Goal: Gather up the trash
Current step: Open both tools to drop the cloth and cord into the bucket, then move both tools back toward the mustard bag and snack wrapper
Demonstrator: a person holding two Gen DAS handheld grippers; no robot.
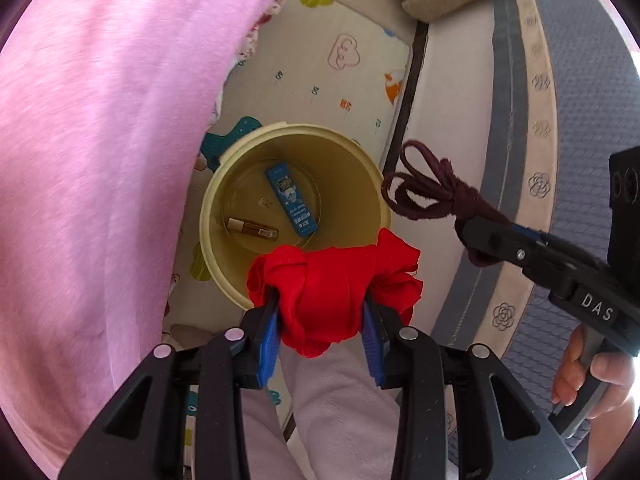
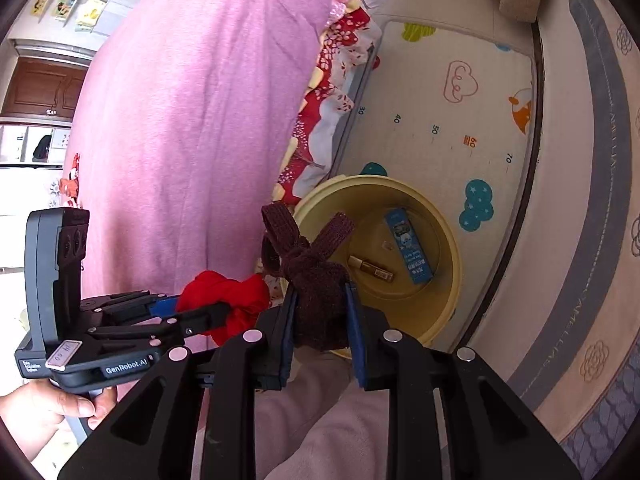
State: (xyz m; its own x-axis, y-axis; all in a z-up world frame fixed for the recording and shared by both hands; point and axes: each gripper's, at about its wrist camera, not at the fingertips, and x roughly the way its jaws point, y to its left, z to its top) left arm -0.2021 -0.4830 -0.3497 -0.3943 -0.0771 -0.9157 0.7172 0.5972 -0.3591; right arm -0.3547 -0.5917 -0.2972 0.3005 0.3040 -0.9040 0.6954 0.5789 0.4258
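Red cloth: a crumpled red cloth (image 1: 332,296) is pinched between the blue pads of the left tongs (image 1: 320,320); it bulges out on both sides of the pads.
Where it hangs: just ahead of the left tongs' tips, over the near rim of the yellow bin (image 1: 224,200), partly above the opening.
Brown cord: a knotted dark brown cord (image 2: 316,280) is clamped in the right tongs (image 2: 320,312), its loops sticking out past the tips.
Where it hangs: in the right wrist view it sits at the near-left edge of the bin's rim; from the left wrist view it looks off to the right of the bin, over the pale mattress edge (image 1: 436,160).
Bin contents: beyond both tongs, at the bottom, lie a blue box (image 1: 292,200) and a small brown vial (image 1: 252,229), close together.
Surroundings: the bin stands on a printed play mat (image 1: 320,72); pink fabric (image 1: 100,160) fills the left side, and a hand (image 1: 588,376) grips the right tool's handle.
Step in hand: by my reading, carrying two pieces of trash to the bin, drop not yet made.
Next move calls for: bringing each load fully over the opening, the cord needing more travel, then spreading the tongs.
Risk: the soft cloth may snag on a pad or drape over the rim.
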